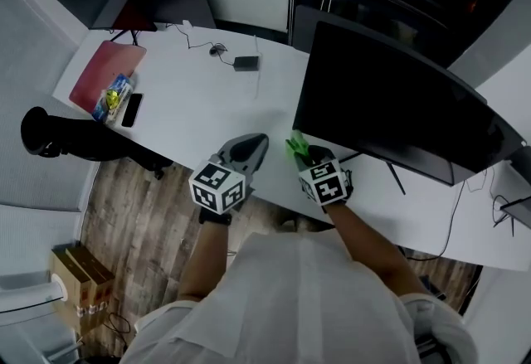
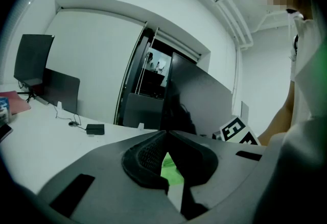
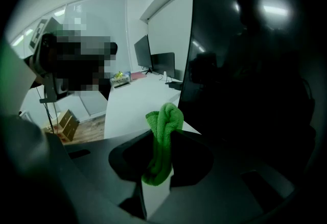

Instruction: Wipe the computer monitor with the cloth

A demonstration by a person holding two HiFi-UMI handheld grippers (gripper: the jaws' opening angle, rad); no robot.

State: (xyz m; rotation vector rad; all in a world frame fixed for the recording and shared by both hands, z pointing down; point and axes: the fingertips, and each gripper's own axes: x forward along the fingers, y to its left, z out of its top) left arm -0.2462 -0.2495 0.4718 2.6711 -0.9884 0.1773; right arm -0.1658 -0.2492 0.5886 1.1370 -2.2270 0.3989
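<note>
Between the jaws of the right claw (image 3: 162, 135), the green cloth (image 3: 166, 116) is pinched tight. It is a folded bunch whose long axis runs along the jaws, with its rounded end poking out just beside the monitor's (image 1: 390, 101) lower corner. The monitor stands upright on the desk (image 1: 199, 97), its width running diagonally rightward. The left claw (image 1: 249, 147) is closed on nothing. To wipe well, the person should probably press the protruding fold flat and stroke along the screen's width.
</note>
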